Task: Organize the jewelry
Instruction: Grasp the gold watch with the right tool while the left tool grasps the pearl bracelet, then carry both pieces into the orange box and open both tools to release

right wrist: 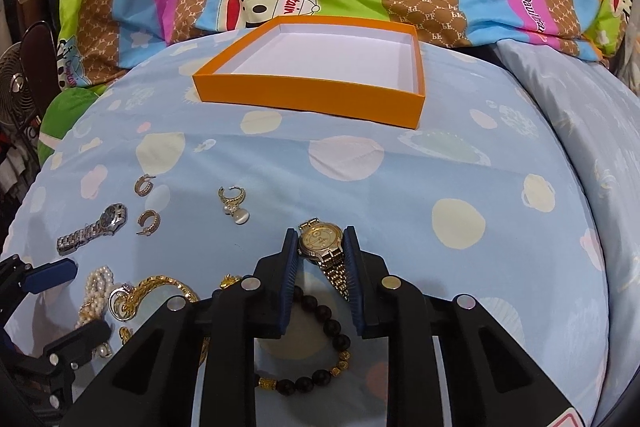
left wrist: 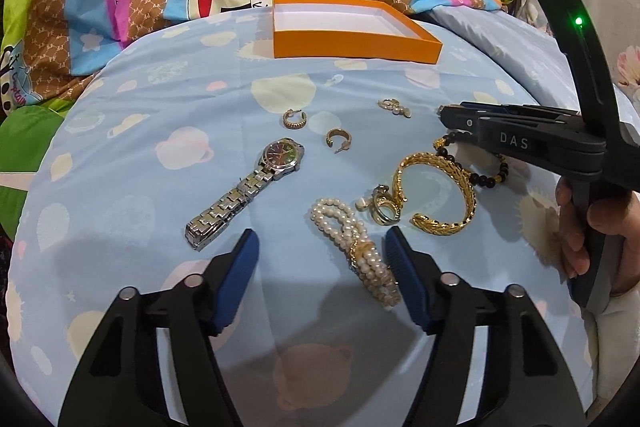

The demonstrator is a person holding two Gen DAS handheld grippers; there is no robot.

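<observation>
Gold watch (right wrist: 318, 243) clamped between right gripper (right wrist: 319, 247) jaws; left gripper (left wrist: 322, 247) jaws part-open, empty, straddling pearl bracelet (left wrist: 366, 251).

Blue bedsheet (right wrist: 460, 163) under orange box (right wrist: 312, 99), jewelry (left wrist: 436, 191)

Both views are being lit brightly and evenly from overhead, w/ indoor light of a slightly cool cast. A soft, broad shadow is being thrown onto the pale blue sheet (left wrist: 120, 163) just ahead of the left gripper (left wrist: 322, 247), and another is being cast under the right gripper (right wrist: 318, 247). Small glints are being reflected off the gold bangle (left wrist: 440, 187) and the silver watch (left wrist: 244, 187). Strong fisheye bending is being shown at the edges, w/ black vignette in the corners. Focus is being kept sharp at centre; no motion blur is being seen. A green LED (left wrist: 578, 22) is being blown out slightly.
</observation>
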